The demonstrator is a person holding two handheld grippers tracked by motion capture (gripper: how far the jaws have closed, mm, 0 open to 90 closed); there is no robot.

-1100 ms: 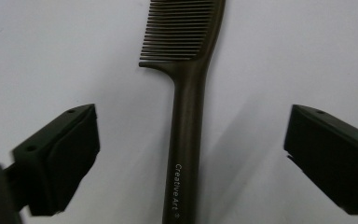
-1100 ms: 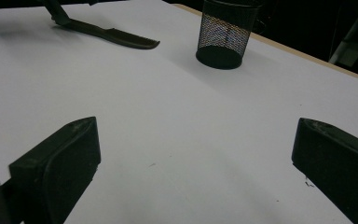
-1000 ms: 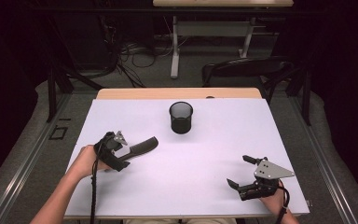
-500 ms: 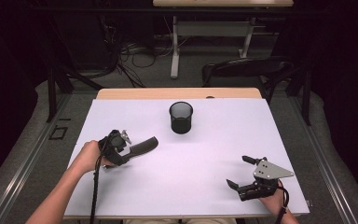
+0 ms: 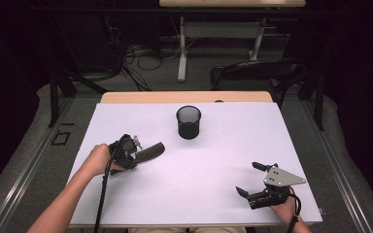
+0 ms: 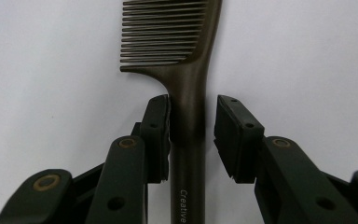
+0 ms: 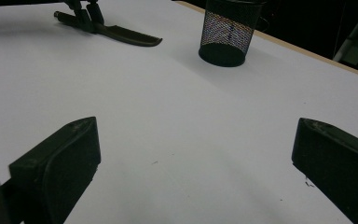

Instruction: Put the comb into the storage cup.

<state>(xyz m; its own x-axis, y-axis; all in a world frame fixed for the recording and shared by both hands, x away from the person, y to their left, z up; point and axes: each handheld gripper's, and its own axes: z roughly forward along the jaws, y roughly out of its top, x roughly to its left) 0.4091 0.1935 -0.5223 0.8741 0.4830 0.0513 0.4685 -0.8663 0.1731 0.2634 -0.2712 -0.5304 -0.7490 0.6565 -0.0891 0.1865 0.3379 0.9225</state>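
A dark brown comb [image 5: 149,151] lies flat on the white table [image 5: 213,160] at the left, teeth end toward the middle. In the left gripper view its handle [image 6: 186,93] runs between the jaws of my left gripper [image 6: 192,121]. The jaws have just been closing; one pad touches the handle and a thin gap remains at the other. My left gripper [image 5: 135,152] lies low on the table. My right gripper [image 5: 246,177] rests open near the front right edge, nothing between its jaws [image 7: 196,154]. From there the comb [image 7: 126,35] lies far off.
A black mesh cup [image 5: 188,122] stands upright near the table's back middle, also in the right gripper view [image 7: 227,32]. A dark chair [image 5: 252,70] and desk legs are behind the table. Cables trail from both grippers.
My left gripper has slid a little toward the comb and its jaws have narrowed around the handle. The comb, the cup and the right gripper have stayed put.
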